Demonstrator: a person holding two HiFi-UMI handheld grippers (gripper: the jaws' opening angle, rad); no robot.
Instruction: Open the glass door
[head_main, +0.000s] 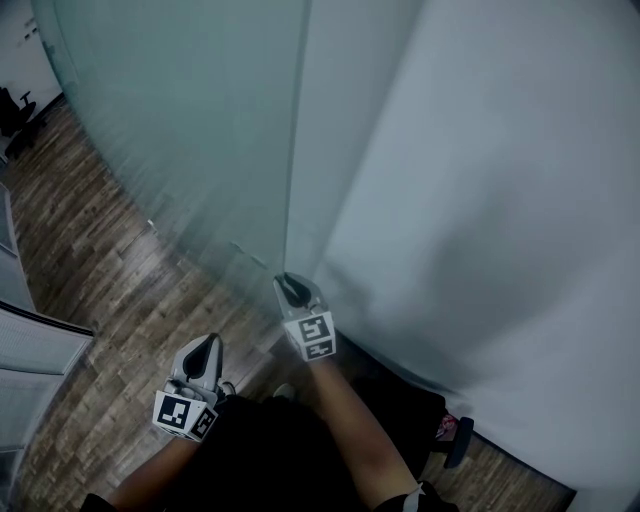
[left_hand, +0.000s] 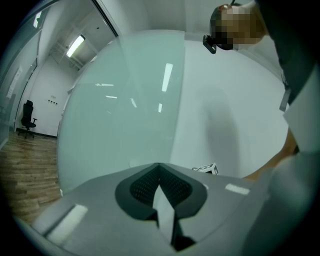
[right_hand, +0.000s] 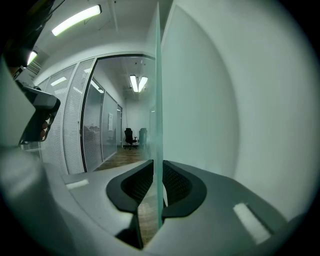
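The frosted glass door (head_main: 200, 130) stands ahead of me, its free vertical edge (head_main: 295, 150) beside a white wall (head_main: 500, 200). My right gripper (head_main: 291, 285) is at that edge low down. In the right gripper view the pane's edge (right_hand: 158, 90) runs straight between the two pads of the right gripper (right_hand: 156, 165), and their tips close against the glass. My left gripper (head_main: 203, 352) hangs lower and to the left, apart from the door. It is shut with nothing in it, and in its own view the left gripper (left_hand: 159, 167) faces the frosted pane (left_hand: 125, 110).
Wooden floor (head_main: 90, 260) lies to the left and beyond the door. A black office chair (left_hand: 27, 117) stands far off at the left. Past the pane's edge a corridor with blinds-covered partitions (right_hand: 70, 120) and more chairs (right_hand: 130, 136) shows. A partition top (head_main: 30, 350) is at my left.
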